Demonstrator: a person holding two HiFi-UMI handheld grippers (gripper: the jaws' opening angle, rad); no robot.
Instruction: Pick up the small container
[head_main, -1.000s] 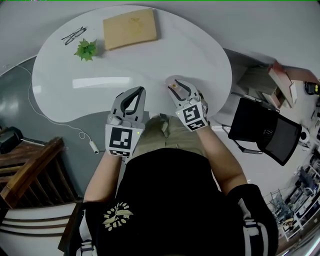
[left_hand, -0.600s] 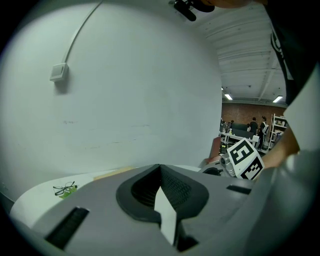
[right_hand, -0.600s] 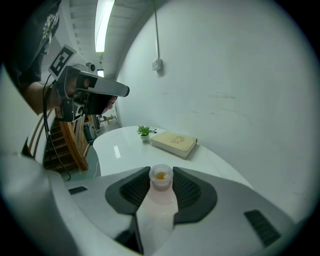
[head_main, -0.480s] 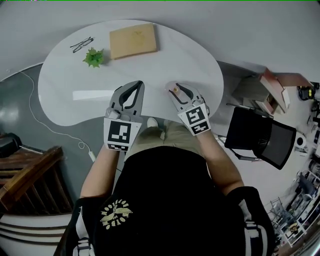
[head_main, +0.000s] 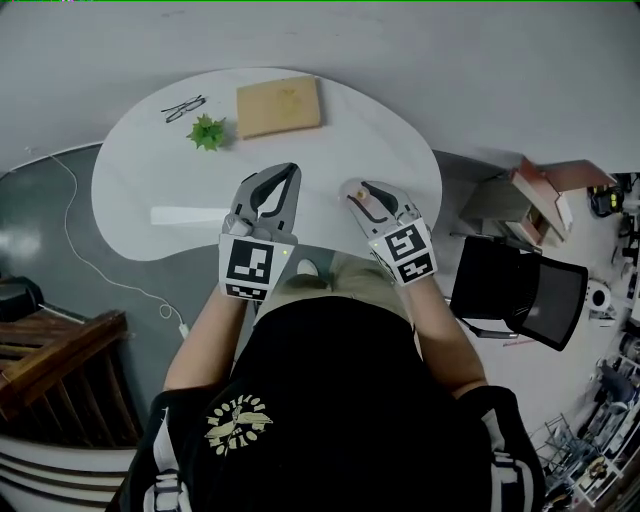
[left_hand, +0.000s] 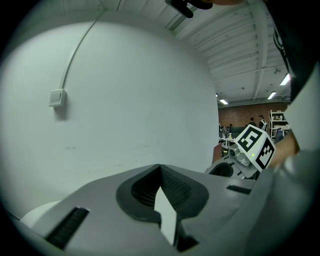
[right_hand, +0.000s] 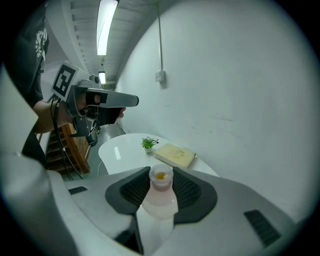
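Note:
The small container (right_hand: 161, 194) is a pale translucent pot with an orange spot at its mouth. It sits upright between the jaws of my right gripper (right_hand: 161, 176), which is shut on it. In the head view this gripper (head_main: 362, 192) holds the container (head_main: 353, 190) above the near edge of the white table (head_main: 140, 190). My left gripper (head_main: 288, 172) hovers beside it to the left, jaw tips together and nothing in them. In its own view the left gripper (left_hand: 160, 168) points at a bare white wall.
At the table's far side lie a tan book (head_main: 279, 106), a small green plant (head_main: 208, 131) and a pair of glasses (head_main: 183, 106). A black chair (head_main: 520, 285) stands to the right. Dark wooden furniture (head_main: 50, 350) and a white cable (head_main: 90, 250) are at the left.
The table has drifted right and down in the head view and looks smaller. Both grippers keep their poses, and the container stays in the right one.

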